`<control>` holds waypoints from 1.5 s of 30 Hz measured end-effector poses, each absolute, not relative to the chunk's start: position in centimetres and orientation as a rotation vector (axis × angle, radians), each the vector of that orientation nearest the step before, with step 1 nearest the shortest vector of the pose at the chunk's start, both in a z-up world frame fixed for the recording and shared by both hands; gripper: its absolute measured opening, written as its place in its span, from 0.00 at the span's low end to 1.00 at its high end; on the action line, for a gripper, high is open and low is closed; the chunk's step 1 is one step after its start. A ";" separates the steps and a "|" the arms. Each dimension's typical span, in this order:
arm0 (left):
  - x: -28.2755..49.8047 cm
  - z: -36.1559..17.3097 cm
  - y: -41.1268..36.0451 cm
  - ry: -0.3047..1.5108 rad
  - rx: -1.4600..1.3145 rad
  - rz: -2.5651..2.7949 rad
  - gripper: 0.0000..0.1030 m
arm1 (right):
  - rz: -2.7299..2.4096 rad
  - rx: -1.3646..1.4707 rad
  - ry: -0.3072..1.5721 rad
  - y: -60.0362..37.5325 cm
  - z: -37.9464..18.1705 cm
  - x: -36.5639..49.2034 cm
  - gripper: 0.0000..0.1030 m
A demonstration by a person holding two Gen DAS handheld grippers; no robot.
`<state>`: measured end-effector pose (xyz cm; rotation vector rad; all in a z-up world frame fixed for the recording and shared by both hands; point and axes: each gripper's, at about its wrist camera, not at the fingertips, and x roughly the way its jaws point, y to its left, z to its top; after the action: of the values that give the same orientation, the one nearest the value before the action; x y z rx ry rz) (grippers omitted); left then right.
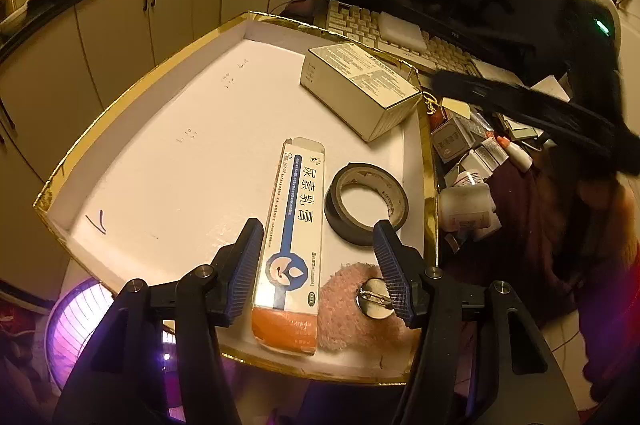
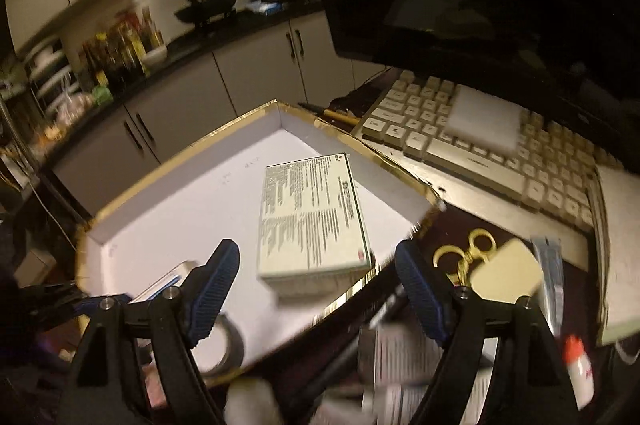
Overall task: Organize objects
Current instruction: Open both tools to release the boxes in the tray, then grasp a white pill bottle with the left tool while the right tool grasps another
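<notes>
1. The tray [image 1: 60, 201], a shallow white box with a gold rim, lies below both our grippers and holds the sorted things.
2. Our left gripper [image 1: 316, 265] hangs released above its near end, jaws spread and empty.
3. Between those jaws we see the long ointment box [image 1: 294, 225] lying flat, a roll of black tape [image 1: 366, 203] just beside the right finger, and a pink fluffy pad [image 1: 344, 317] with a metal pin back.
4. Farther ahead lies the white medicine box [image 1: 360, 87].
5. Our right gripper [image 2: 320, 289] is also spread and empty, above the tray's edge [image 2: 360, 285], the medicine box [image 2: 312, 217] straight ahead.
6. Right of it, gold scissors [image 2: 466, 257] lie near a keyboard [image 2: 500, 161].
</notes>
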<state>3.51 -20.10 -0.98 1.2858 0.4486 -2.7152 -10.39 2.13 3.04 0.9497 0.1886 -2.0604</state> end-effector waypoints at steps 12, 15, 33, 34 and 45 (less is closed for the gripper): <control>3.2 1.3 -17.0 0.345 1.220 -2.799 0.56 | -2.118 0.880 -0.002 11.4 3.1 -3.5 0.79; 2.8 1.6 -16.1 0.306 1.220 -2.813 0.56 | -2.128 0.911 -0.013 12.0 1.9 -2.5 0.79; 2.1 2.1 -13.5 0.159 1.216 -2.851 0.56 | -2.101 1.136 -0.153 11.5 -2.3 -5.4 0.50; 1.8 2.0 -13.0 0.129 1.217 -2.865 0.56 | -2.097 1.158 -0.155 11.5 -2.7 -5.6 0.48; -0.5 0.7 -9.0 -0.152 1.317 -2.925 0.56 | -2.221 1.133 0.080 12.4 -3.0 -4.2 0.34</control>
<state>-0.53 -9.02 0.67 1.3168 -0.1523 -2.9250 -4.20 12.45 -2.96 1.1330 0.0800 -2.2209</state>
